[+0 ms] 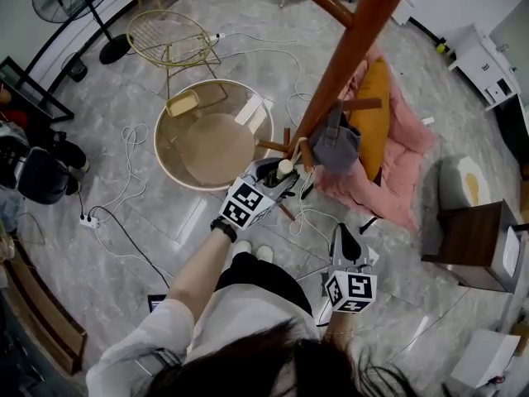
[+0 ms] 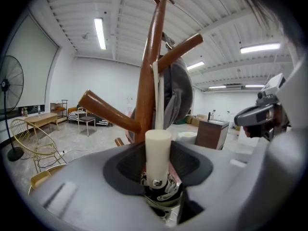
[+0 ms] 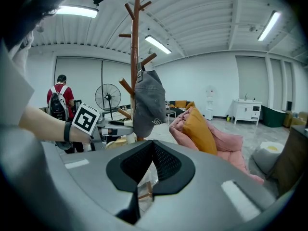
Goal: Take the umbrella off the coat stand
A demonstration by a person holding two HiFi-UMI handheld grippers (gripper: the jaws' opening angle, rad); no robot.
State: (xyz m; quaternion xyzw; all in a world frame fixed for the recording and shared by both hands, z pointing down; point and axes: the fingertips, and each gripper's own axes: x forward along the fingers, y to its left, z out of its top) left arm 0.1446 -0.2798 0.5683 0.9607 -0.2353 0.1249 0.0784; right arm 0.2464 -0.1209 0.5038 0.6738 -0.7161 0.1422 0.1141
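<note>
The umbrella's cream cylindrical handle [image 2: 158, 148] stands upright between the pads of my left gripper [image 2: 158, 159], which is shut on it. Below the handle I see a metal collar and folded dark fabric. From the head view, the left gripper [image 1: 277, 176] is at the lower pegs of the brown wooden coat stand [image 1: 347, 48], with the handle's cream knob [image 1: 285, 168] showing at its tip. A grey cap [image 1: 335, 145] hangs on a peg just right of it. My right gripper [image 1: 345, 242] hangs lower and nearer the person, shut and holding nothing [image 3: 153, 150].
A round glass-topped table [image 1: 211, 135] and a gold wire chair [image 1: 169, 40] stand left of the stand. A pink beanbag with an orange cushion [image 1: 388, 139] lies behind it. Cables trail over the floor. A dark wooden cabinet [image 1: 467, 242] is at right. A person with a backpack [image 3: 60, 100] stands far off.
</note>
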